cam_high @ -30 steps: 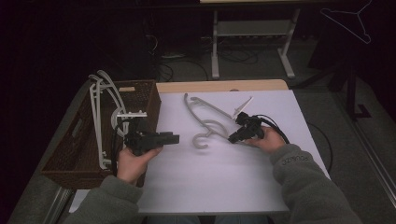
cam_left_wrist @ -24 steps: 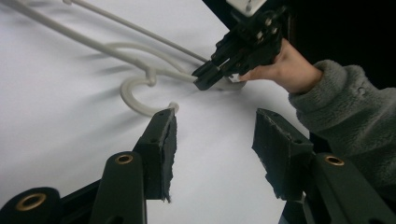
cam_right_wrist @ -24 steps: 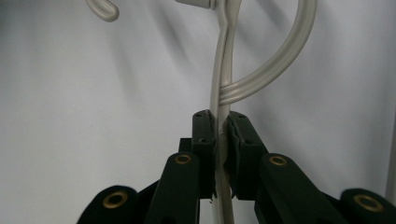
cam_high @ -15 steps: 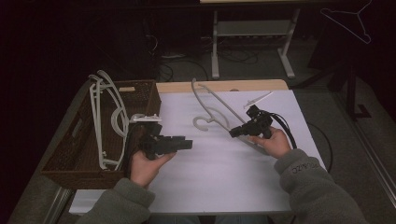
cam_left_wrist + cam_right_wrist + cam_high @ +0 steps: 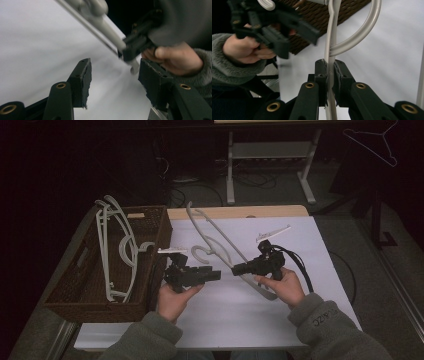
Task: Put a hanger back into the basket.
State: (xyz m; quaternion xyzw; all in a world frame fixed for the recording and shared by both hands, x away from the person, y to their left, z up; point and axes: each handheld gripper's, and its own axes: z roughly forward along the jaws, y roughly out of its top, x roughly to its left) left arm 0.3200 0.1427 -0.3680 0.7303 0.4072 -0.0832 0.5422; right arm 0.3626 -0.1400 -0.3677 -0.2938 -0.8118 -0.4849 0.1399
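Observation:
My right gripper [image 5: 239,268] is shut on the thin bar of a white plastic hanger [image 5: 220,240] and holds it tilted above the white table [image 5: 310,285]. In the right gripper view the pads [image 5: 323,72] pinch the bar [image 5: 330,45] just below its curved arm. My left gripper [image 5: 216,276] stands open close to the hanger's hook, and its jaws have just been opening. In the left gripper view the hanger [image 5: 105,27] runs across ahead of my left gripper [image 5: 113,72]. Nothing is gripped between those pads.
A brown wicker basket [image 5: 65,290] at the table's left holds several white hangers [image 5: 117,250]. A short white bar [image 5: 272,234] lies on the table's far right part. Another hanger [image 5: 372,142] hangs in the dark background beyond.
The right gripper has raised the hanger off the table and carried it right. The left gripper has moved right, away from the basket, toward the hanger.

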